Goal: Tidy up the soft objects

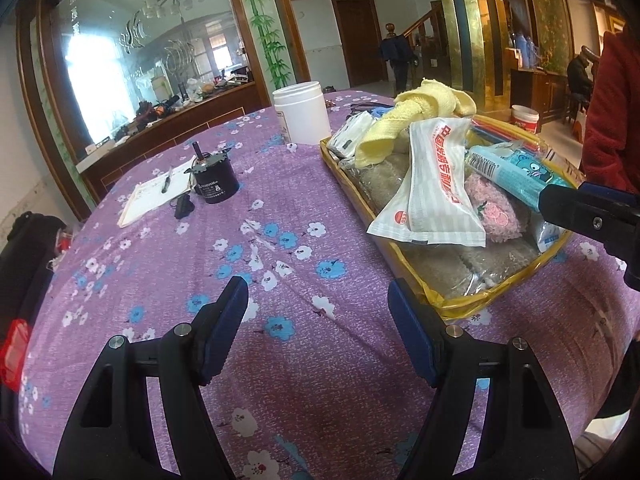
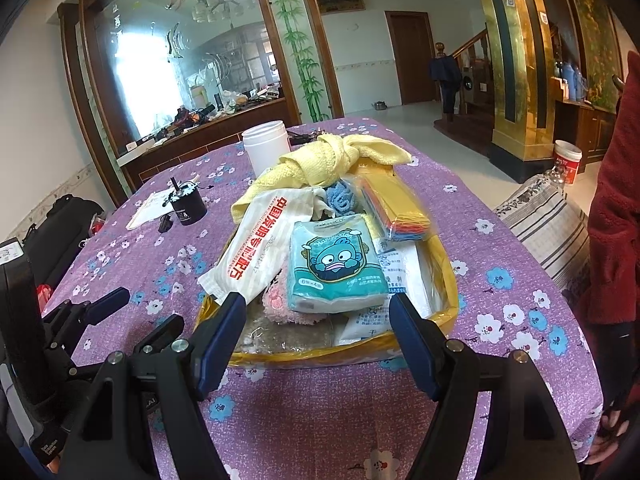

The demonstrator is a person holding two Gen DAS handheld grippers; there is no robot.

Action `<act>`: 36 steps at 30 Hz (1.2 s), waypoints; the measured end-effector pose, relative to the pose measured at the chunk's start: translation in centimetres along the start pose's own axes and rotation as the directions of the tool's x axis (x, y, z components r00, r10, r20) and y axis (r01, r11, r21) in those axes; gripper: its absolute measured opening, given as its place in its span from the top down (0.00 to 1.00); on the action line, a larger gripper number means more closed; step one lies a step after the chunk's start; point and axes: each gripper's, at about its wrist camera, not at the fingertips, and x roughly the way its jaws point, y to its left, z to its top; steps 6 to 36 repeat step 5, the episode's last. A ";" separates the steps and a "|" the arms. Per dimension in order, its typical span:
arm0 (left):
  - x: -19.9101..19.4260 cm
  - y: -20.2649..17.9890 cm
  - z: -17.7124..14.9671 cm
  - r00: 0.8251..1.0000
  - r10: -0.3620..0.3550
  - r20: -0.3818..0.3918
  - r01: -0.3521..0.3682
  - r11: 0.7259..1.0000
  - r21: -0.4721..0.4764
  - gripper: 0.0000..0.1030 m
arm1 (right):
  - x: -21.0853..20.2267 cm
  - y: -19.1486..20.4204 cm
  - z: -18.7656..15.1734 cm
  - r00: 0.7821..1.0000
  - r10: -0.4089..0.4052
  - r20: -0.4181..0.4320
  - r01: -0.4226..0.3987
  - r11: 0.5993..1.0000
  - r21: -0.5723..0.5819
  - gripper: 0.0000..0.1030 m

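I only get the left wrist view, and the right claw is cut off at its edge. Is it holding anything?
Observer: No. The right claw is open and empty, at the basket's near rim.
Operator: What lies straight ahead of it?
Observer: The teal tissue pack, cartoon face up, on top of the pile.
Operator: Anything off the table's right side?
Observer: A striped cushion or sack sits beside the table there.

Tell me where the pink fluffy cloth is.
The pink cloth lies in the yellow tray, under the teal tissue pack and beside the white packet.
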 end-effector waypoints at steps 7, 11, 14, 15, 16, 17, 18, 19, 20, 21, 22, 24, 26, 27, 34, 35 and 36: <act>-0.2 0.1 -0.1 1.000 0.019 0.006 -0.019 1.000 0.000 0.29 | 0.0 0.0 0.0 1.000 -0.001 0.001 0.001 1.000 0.001 0.28; -0.2 0.1 -0.1 1.000 0.019 0.006 -0.019 1.000 0.000 0.29 | 0.0 0.0 0.0 1.000 -0.001 0.001 0.001 1.000 0.001 0.28; -0.2 0.1 -0.1 1.000 0.019 0.006 -0.019 1.000 0.000 0.29 | 0.0 0.0 0.0 1.000 -0.001 0.001 0.001 1.000 0.001 0.28; -0.2 0.1 -0.1 1.000 0.019 0.006 -0.019 1.000 0.000 0.29 | 0.0 0.0 0.0 1.000 -0.001 0.001 0.001 1.000 0.001 0.28; -0.2 0.1 -0.1 1.000 0.019 0.006 -0.019 1.000 0.000 0.29 | 0.0 0.0 0.0 1.000 -0.001 0.001 0.001 1.000 0.001 0.28; -0.2 0.1 -0.1 1.000 0.019 0.006 -0.019 1.000 0.000 0.29 | 0.0 0.0 0.0 1.000 -0.001 0.001 0.001 1.000 0.001 0.28; -0.2 0.1 -0.1 1.000 0.019 0.006 -0.019 1.000 0.000 0.29 | 0.0 0.0 0.0 1.000 -0.001 0.001 0.001 1.000 0.001 0.28; -0.2 0.1 -0.1 1.000 0.019 0.006 -0.019 1.000 0.000 0.29 | 0.0 0.0 0.0 1.000 -0.001 0.001 0.001 1.000 0.001 0.28; -0.2 0.1 -0.1 1.000 0.019 0.006 -0.019 1.000 0.000 0.29 | 0.0 0.0 0.0 1.000 -0.001 0.001 0.001 1.000 0.001 0.28; -0.2 0.1 -0.1 1.000 0.019 0.006 -0.019 1.000 0.000 0.29 | 0.0 0.0 0.0 1.000 -0.001 0.001 0.001 1.000 0.001 0.28; -0.2 0.1 -0.1 1.000 0.019 0.006 -0.019 1.000 0.000 0.29 | 0.0 0.0 0.0 1.000 -0.001 0.001 0.001 1.000 0.001 0.28; -0.2 0.1 -0.1 1.000 0.019 0.006 -0.019 1.000 0.000 0.29 | 0.0 0.0 0.0 1.000 -0.001 0.001 0.001 1.000 0.001 0.28; -0.2 0.1 -0.1 1.000 0.019 0.006 -0.019 1.000 0.000 0.29 | 0.0 0.0 0.0 1.000 -0.001 0.001 0.001 1.000 0.001 0.28; -0.2 0.1 -0.1 1.000 0.019 0.006 -0.019 1.000 0.000 0.29 | 0.0 0.0 0.0 1.000 -0.001 0.001 0.001 1.000 0.001 0.28; -0.2 0.1 -0.1 1.000 0.019 0.006 -0.019 1.000 0.000 0.29 | 0.0 0.0 0.0 1.000 -0.001 0.001 0.001 1.000 0.001 0.28; -0.2 0.1 -0.1 1.000 0.019 0.006 -0.019 1.000 0.000 0.29 | 0.0 0.0 0.0 1.000 -0.001 0.001 0.001 1.000 0.001 0.28; -0.2 0.1 -0.1 1.000 0.019 0.006 -0.019 1.000 0.000 0.29 | 0.0 0.0 0.0 1.000 -0.001 0.001 0.001 1.000 0.001 0.28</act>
